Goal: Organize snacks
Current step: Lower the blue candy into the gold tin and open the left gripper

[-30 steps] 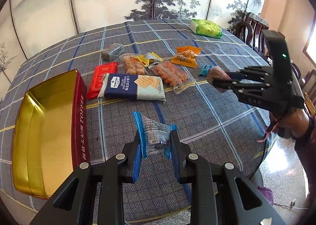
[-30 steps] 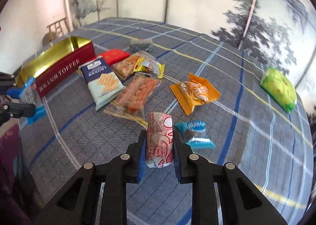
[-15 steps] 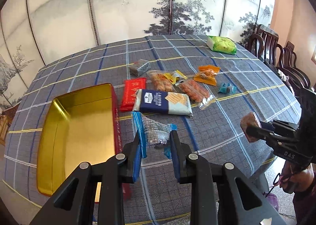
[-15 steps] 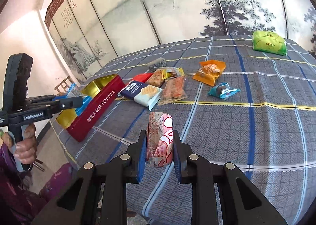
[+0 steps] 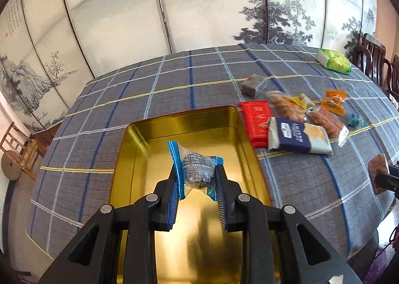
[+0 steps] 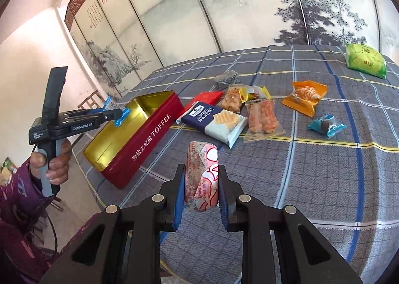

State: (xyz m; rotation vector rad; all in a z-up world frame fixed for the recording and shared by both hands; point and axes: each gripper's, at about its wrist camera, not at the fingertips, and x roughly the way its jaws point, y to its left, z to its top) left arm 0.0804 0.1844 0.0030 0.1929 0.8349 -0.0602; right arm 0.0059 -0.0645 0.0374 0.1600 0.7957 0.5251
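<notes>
The left gripper [image 5: 197, 177] clamped a blue-edged candy [image 5: 197, 168] above the open toffee tin [image 5: 139, 144], apparently ready to drop it in. The right gripper [image 6: 201, 184] pinched a pink-wrapped snack [image 6: 202, 174] above the surface [image 6: 324, 184], seemingly waiting its turn.

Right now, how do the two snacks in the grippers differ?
The blue snack in the left gripper has a clear wrapper with blue ends; the pink snack in the right gripper is an opaque pink-and-white pack.
The blue snack hangs over the tin; the pink snack is over the cloth.
Both are clamped and off the table.

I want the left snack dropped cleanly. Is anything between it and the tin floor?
Nothing visible: the blue-edged snack in the left gripper hangs over the open toffee tin, whose gold floor looks bare.
</notes>
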